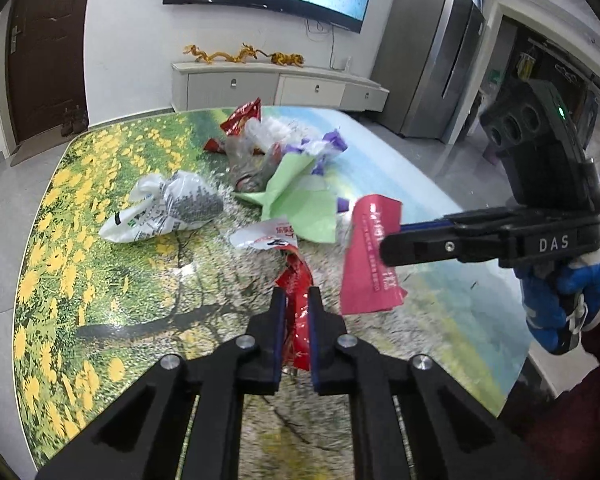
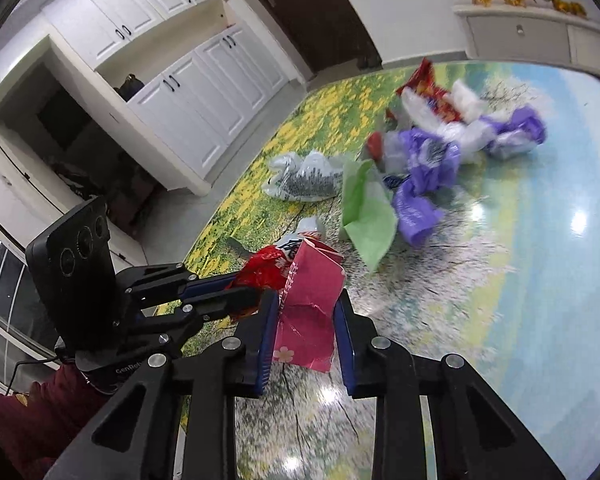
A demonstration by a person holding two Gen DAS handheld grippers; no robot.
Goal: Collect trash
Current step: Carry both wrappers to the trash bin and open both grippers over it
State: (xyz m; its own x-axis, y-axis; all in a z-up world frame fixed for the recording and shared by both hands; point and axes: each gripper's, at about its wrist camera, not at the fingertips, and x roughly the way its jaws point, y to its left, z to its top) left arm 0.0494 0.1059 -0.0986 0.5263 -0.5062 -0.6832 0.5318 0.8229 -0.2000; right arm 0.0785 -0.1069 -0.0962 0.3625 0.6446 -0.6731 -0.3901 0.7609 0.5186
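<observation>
My left gripper (image 1: pixel 296 300) is shut on a crumpled red wrapper (image 1: pixel 298 300) just above the table. The same wrapper shows in the right wrist view (image 2: pixel 266 270). My right gripper (image 2: pixel 306 300) is shut on a pink paper packet (image 2: pixel 308 312), which also shows in the left wrist view (image 1: pixel 370 256). Beyond lie a green paper (image 1: pixel 300 204), a white printed plastic bag (image 1: pixel 168 208), purple and white wrappers (image 2: pixel 432 164) and a red snack bag (image 1: pixel 242 116).
The table (image 1: pixel 100 280) has a glossy flower-meadow print and ends at a curved left edge. A white TV cabinet (image 1: pixel 276 86) and a grey fridge (image 1: pixel 432 52) stand beyond it. White cupboards (image 2: pixel 172 72) show in the right wrist view.
</observation>
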